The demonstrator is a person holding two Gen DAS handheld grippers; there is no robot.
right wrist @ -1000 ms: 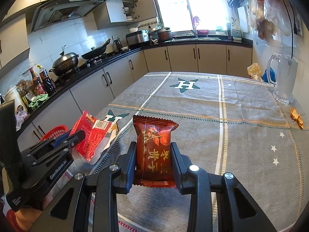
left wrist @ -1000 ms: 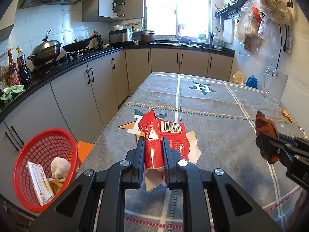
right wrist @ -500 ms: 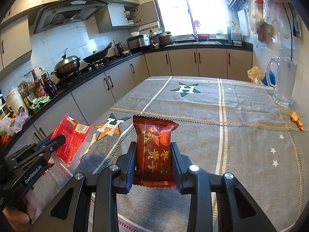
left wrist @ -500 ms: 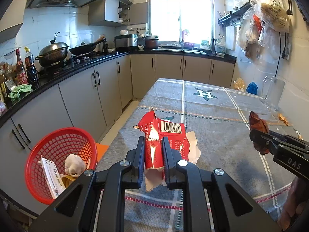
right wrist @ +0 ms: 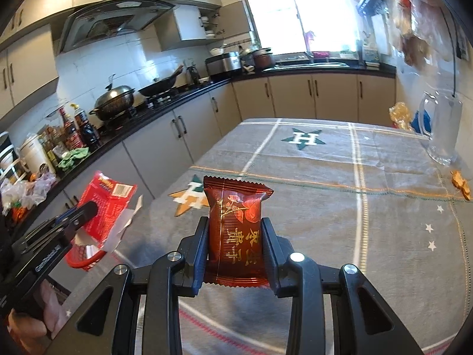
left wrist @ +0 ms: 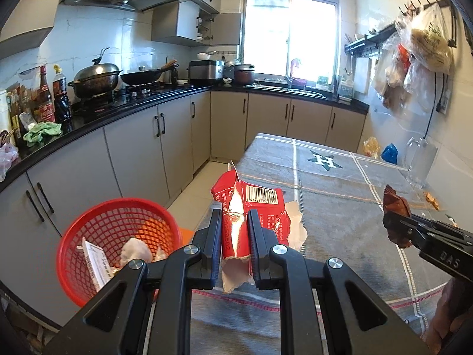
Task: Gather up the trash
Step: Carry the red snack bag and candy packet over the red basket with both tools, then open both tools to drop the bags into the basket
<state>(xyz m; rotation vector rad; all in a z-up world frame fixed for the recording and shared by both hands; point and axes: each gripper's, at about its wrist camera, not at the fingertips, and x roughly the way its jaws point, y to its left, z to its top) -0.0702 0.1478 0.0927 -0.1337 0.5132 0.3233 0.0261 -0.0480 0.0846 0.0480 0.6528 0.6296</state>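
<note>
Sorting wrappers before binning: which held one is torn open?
The bright red wrapper with the barcode, in the left gripper; the dark red packet looks sealed.

- The red basket [left wrist: 118,236] sat low beside the bench [left wrist: 340,207], open at the top, with some trash already inside.
- The middle of the bench was bare and wide.
- A glass jug [right wrist: 442,130] stood at the far right edge.
- Small orange scraps [right wrist: 461,182] lay near the jug.
- The cabinets [left wrist: 133,153] walled the left side of the narrow floor.
</note>
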